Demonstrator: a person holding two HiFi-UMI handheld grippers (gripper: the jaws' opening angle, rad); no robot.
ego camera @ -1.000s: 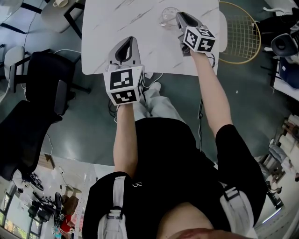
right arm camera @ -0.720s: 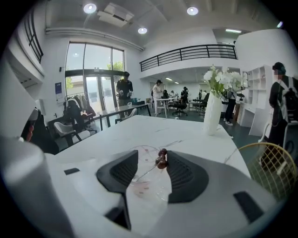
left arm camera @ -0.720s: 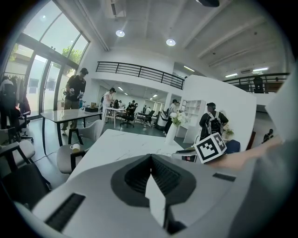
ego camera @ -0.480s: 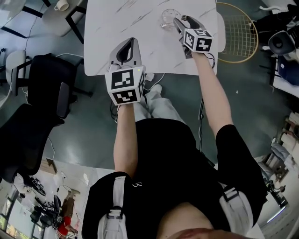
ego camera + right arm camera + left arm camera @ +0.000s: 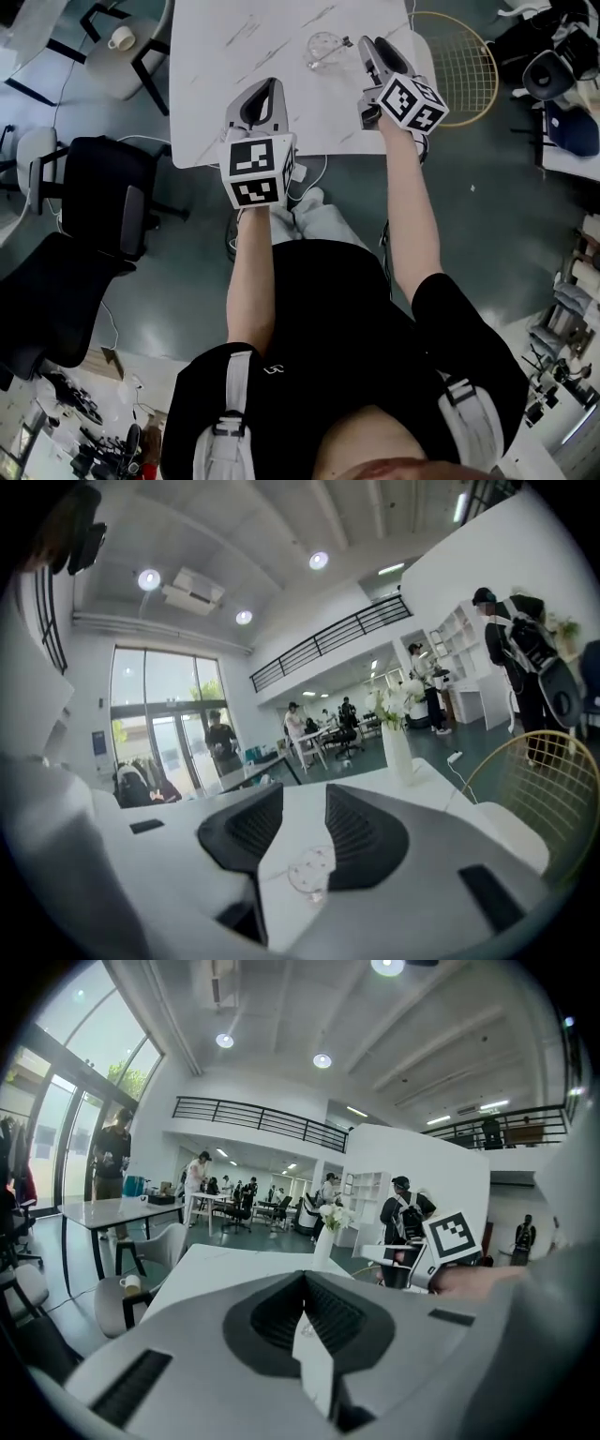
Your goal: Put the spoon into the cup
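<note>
Since my right tongs (image 5: 369,49) were closing on nothing just beside the cup (image 5: 322,49) on the desk (image 5: 234,66), I judged the spoon probably delivered (I could not make it out inside); my left tongs (image 5: 260,97) were shut, empty.

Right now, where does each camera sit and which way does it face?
Head view: on the person's head, looking steeply down at the table; arms, torso, left gripper, right gripper show.
Left gripper view: on the left gripper, looking across the table; its shut jaws show.
Right gripper view: on the right gripper, facing the cup; its jaws show, closing on nothing.
Shared: head and right gripper views both show the cup.
</note>
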